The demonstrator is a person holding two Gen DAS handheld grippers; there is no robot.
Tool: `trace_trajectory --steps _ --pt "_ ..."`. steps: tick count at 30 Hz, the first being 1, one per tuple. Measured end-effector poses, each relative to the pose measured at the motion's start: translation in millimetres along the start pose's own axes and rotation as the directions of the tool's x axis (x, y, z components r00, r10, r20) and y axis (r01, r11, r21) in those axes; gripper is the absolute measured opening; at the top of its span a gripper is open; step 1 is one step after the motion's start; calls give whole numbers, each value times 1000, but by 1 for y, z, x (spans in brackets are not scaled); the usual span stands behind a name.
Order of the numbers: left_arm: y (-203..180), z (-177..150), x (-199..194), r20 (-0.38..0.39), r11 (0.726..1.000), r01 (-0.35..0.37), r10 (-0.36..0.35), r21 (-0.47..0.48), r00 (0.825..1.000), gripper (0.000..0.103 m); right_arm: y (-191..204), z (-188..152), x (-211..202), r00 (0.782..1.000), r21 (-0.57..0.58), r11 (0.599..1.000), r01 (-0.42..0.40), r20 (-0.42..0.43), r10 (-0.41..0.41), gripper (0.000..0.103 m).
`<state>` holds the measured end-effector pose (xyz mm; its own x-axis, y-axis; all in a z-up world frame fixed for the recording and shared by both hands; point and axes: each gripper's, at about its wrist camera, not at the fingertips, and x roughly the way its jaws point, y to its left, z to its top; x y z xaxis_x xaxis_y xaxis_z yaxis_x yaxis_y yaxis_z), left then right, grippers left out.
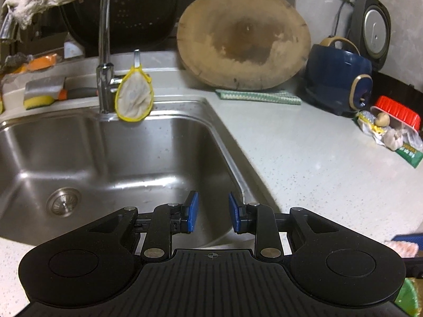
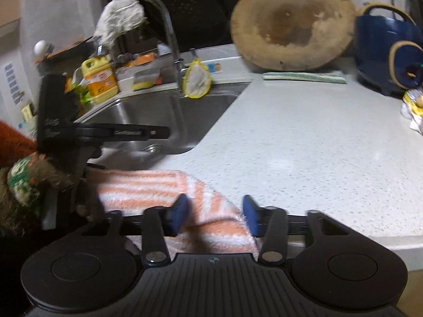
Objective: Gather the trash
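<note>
The left gripper [image 1: 211, 212] hangs over the near right corner of the steel sink [image 1: 79, 142], its blue pads apart with nothing between them. The right gripper [image 2: 215, 218] is over the near edge of the bench [image 2: 304, 145], its pads also apart and gripping nothing; an orange-and-white striped cloth [image 2: 148, 187] lies on the bench beneath and to the left of them, and whether the pads touch it cannot be told.

The trash [image 1: 388, 134], a small heap of crumpled wrappers and plastic with a garlic bulb and a green packet, lies at the far right of the bench, beside a tipped red tub [image 1: 396, 111] and just in front of a dark blue appliance [image 1: 335, 71]. It is well apart from both grippers, far and to the right of each; in the right wrist view only its edge shows at the right border.

A round wooden chopping board [image 1: 243, 39] leans against the far wall, with a folded green cloth [image 1: 259, 96] at its foot.
</note>
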<state>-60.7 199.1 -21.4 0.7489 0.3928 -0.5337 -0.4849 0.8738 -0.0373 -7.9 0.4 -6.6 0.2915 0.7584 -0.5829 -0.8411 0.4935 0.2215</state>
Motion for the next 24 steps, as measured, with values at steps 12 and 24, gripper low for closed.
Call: trace_trajectory --steps 12,24 --pt "14 82 9 157 997 -29 40 -77 987 26 -21 51 18 997 -8 999 54 57 -53 9" --pt "-132 177 27 227 739 655 -618 -157 752 26 -94 75 -42 864 156 886 437 201 -462 56"
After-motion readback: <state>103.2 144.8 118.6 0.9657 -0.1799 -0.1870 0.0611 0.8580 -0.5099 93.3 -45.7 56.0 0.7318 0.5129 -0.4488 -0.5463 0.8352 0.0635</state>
